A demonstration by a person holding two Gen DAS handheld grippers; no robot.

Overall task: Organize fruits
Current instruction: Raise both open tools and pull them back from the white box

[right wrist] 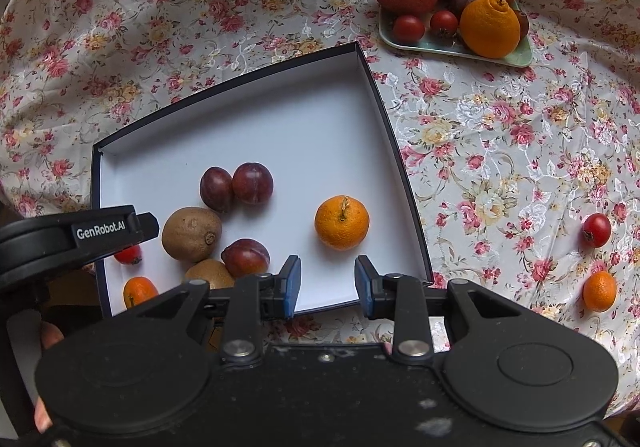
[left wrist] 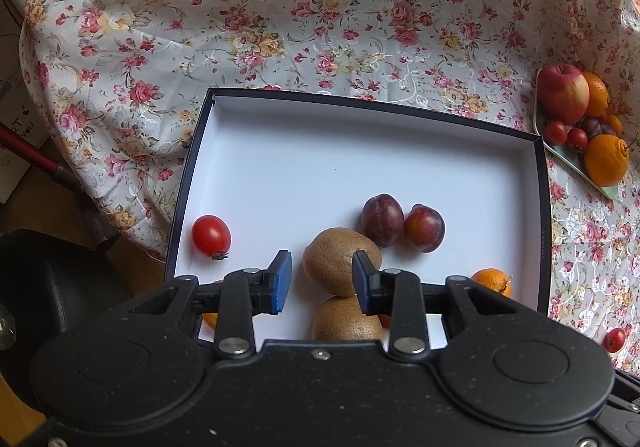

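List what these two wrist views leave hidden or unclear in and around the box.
- Left wrist view: the near kiwi, a tangerine and the box's near wall, cut off by the left gripper.
- Right wrist view: a cherry tomato, half hidden under that gripper.
- Plate: the rear fruits, blocked by the orange.

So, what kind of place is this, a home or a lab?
Probably a home, at a dining table: a floral tablecloth covers it, a plate of mixed fruit stands on it, and a chair shows beside the table. I cannot be sure.
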